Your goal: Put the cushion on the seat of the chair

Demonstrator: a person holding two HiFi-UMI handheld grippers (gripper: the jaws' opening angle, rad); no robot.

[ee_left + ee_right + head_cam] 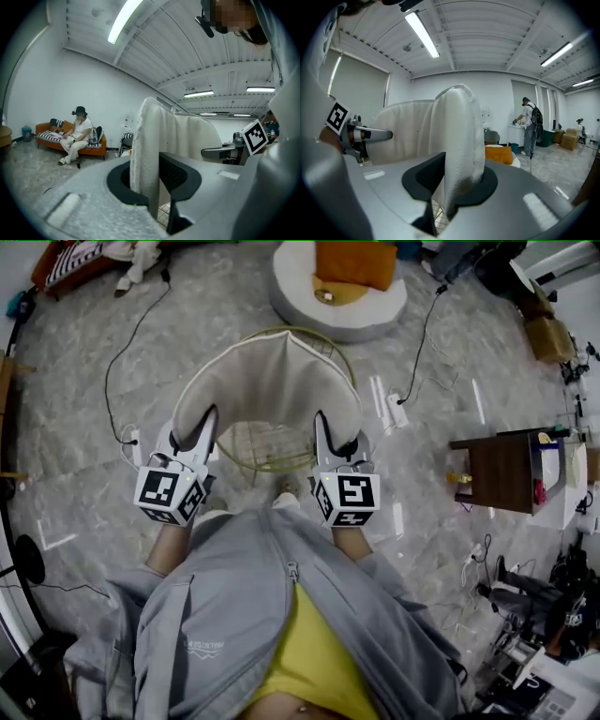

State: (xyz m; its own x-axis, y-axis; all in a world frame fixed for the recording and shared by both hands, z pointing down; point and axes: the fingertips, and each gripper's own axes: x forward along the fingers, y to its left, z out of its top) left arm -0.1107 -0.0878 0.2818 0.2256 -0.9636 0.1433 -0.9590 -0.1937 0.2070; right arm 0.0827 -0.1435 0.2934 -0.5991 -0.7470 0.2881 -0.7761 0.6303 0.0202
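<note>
Hanging between two grippers, the cream cushion (267,381) spreads left to right above the wire chair (267,451), whose mesh seat shows just under the cushion's near edge. The left gripper (208,416) is pinching the cushion's left edge and the right gripper (322,420) its right edge, both equally near. The seat lies below and slightly ahead, so the cushion likely goes down level.
</note>
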